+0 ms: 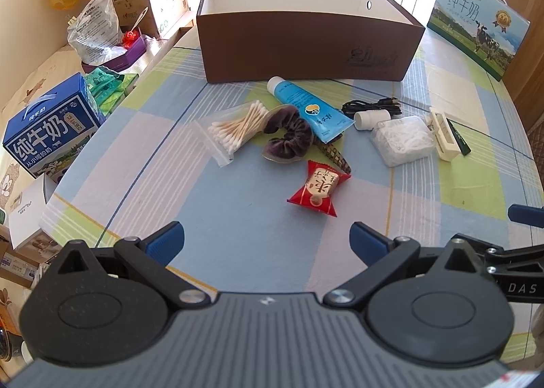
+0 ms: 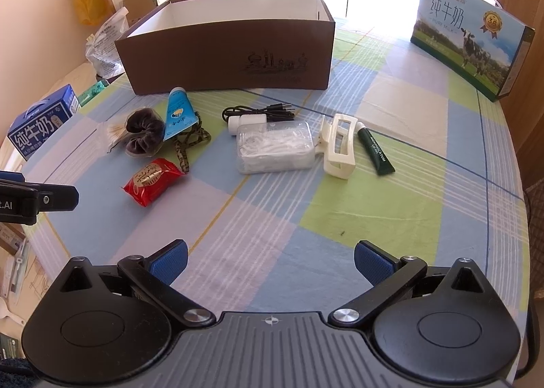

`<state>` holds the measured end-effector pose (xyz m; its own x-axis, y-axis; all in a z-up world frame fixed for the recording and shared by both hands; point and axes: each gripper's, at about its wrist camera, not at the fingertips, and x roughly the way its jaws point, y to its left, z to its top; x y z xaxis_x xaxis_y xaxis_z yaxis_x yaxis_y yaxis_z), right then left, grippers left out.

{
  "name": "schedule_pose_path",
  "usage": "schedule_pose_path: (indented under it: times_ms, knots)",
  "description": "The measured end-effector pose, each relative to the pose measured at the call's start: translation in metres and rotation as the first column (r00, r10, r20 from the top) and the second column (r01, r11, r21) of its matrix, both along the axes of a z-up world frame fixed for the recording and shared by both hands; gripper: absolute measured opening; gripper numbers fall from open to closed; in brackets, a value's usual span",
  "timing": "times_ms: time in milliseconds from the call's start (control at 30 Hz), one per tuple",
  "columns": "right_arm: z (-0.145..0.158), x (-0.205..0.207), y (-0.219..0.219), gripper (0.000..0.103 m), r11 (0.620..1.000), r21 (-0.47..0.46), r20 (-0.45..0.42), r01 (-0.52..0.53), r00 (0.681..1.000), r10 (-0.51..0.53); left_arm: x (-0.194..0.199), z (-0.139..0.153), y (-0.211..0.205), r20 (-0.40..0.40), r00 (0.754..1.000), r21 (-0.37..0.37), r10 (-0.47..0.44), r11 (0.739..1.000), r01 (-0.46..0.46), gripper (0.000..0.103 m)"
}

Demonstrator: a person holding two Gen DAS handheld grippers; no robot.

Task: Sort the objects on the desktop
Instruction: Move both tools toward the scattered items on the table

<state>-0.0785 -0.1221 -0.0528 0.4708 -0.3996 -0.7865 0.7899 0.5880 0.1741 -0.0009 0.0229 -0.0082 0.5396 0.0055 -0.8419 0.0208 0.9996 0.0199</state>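
Task looks unstarted: brown box point(image 1: 306, 48) at far centre shows only bare white inner walls; floor hidden, so can't tell if empty.

All items lie on checked cloth point(image 2: 391, 218) near side of box:
- cotton swab bag point(image 1: 234, 129), purple scrunchie point(image 1: 289, 136), blue tube point(image 1: 306, 106), left
- red snack packet point(image 1: 319, 189) nearest
- floss-pick box point(image 2: 275, 146), black cable point(image 2: 258, 111), white clip point(image 2: 340, 146), green tube point(image 2: 375, 150), right

Left gripper point(image 1: 267, 240) & right gripper point(image 2: 270, 260): both claws wide apart, holding nothing, low at near edge.

Room: open cloth btwn grippers & pile. Milk carton point(image 2: 469, 38) far right, well apart. Table edge close on left.
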Motion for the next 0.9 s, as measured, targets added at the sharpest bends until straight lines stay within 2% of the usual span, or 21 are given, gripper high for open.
schedule_pose_path:
  times_ms: [900]
  knots:
    - [-0.009,0.002,-0.014,0.101,1.000,0.025,-0.007,0.016,1.000,-0.016,0.014,-0.008,-0.002,-0.027,1.000,-0.001,-0.003,1.000,0.003,0.102]
